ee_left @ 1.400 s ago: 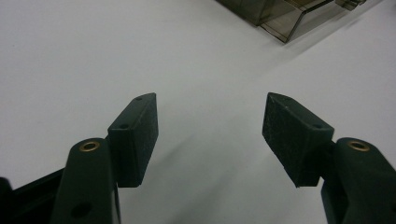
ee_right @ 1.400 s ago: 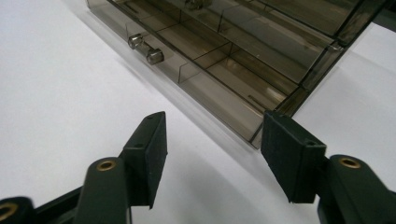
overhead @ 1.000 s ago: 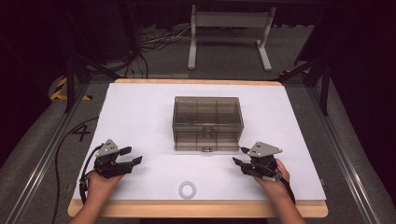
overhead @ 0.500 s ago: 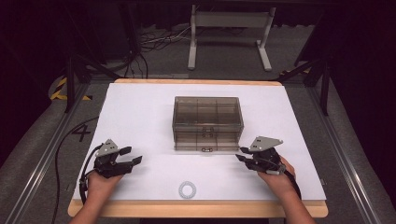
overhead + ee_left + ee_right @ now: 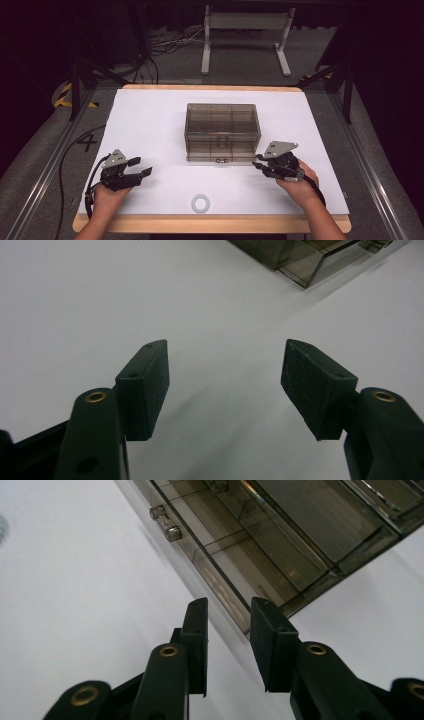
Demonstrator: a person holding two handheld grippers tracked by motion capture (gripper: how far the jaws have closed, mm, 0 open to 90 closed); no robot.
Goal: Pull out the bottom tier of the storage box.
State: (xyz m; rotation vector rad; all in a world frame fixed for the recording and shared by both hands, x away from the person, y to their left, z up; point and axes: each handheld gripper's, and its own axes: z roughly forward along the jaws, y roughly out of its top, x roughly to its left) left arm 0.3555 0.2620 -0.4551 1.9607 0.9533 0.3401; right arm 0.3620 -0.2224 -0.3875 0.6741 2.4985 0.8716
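A smoky see-through drawer box point(image 5: 222, 132) stands mid-table, drawer fronts toward me. My right gripper point(image 5: 258, 166) hovers just off the box's front right lower corner. In the right gripper view its jaws point(image 5: 227, 612) have just been closing to a narrow gap with nothing between them, and they point at the bottom drawer's edge point(image 5: 235, 600). A small drawer knob point(image 5: 166, 524) sits further left. My left gripper point(image 5: 142, 167) rests at the front left, well away from the box. Its jaws point(image 5: 225, 355) stand wide open over bare white table, with the box corner point(image 5: 310, 260) far off.
A small pale ring point(image 5: 200, 203) lies on the white tabletop point(image 5: 150, 120) near the front edge between my hands. A metal frame rail point(image 5: 372, 175) runs along the right side, and cables and a stand base point(image 5: 245, 45) lie on the floor beyond the table.
The right gripper has lifted slightly and edged toward the box's corner, and its jaws have narrowed. The left gripper and the box have stayed where they were.
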